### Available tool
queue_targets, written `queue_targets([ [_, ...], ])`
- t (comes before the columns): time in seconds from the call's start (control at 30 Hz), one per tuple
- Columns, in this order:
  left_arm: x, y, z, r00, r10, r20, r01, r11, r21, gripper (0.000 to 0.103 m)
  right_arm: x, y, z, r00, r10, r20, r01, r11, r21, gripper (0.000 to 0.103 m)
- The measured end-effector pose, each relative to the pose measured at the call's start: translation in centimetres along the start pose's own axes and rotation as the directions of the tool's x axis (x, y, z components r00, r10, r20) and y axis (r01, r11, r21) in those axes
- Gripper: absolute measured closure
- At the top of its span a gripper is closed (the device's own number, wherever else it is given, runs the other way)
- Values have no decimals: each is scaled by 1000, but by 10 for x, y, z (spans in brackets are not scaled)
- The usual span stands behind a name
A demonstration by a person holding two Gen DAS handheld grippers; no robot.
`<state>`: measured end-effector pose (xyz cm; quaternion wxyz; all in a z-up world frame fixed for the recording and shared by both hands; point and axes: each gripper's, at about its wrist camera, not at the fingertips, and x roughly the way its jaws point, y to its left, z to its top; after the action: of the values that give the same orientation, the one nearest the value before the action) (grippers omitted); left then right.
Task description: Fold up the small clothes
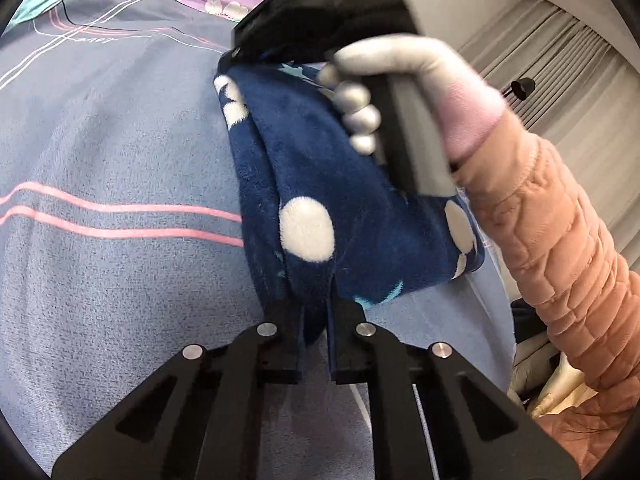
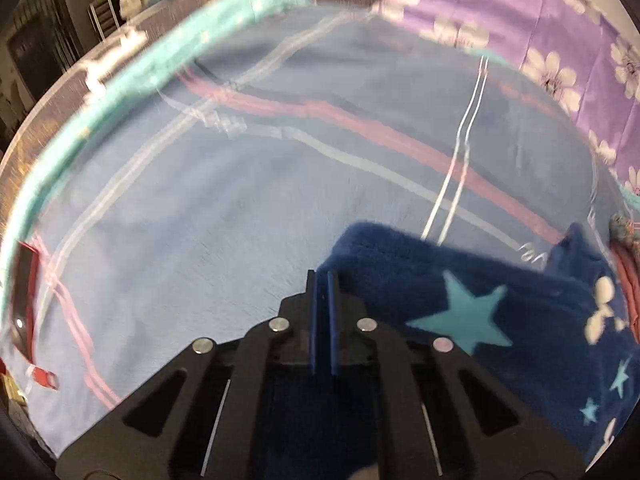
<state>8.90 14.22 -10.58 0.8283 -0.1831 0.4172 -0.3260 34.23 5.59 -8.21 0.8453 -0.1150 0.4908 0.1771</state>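
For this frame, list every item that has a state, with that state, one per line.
Left tool: shut on the navy fleece garment.
Right tool: shut on the same garment.
Navy fleece garment: bunched and doubled over, held at two ends, partly lifted off the bedspread.
Blue bedspread: spread flat, slightly rumpled.
Curtain: drawn shut.

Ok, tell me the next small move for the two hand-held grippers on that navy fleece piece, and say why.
Probably lower both together and lay the navy fleece garment flat on the blue bedspread. The left hand-held gripper and right hand-held gripper each pinch an edge, and the cloth hangs doubled over between them, so the fold looks ready to set down.
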Motion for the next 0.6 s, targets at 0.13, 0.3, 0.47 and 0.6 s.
queue_targets([
  [0.13,3,-5,2,1000,26,0,-26,999,18,92,-11,-10,-2,993,98,60,-100,995,28,84],
  [0.3,0,-10,1,999,37,18,-37,999,27,91,-80,-25,-26,974,129,185,-133,991,9,79],
  [0.47,-32,-27,3,987,93,129,-105,991,88,89,-129,-30,-87,959,159,233,-156,987,-31,68],
  [0.6,-45,-45,20,980,57,192,-84,988,133,87,-119,-34,-123,962,206,182,-212,977,19,57],
])
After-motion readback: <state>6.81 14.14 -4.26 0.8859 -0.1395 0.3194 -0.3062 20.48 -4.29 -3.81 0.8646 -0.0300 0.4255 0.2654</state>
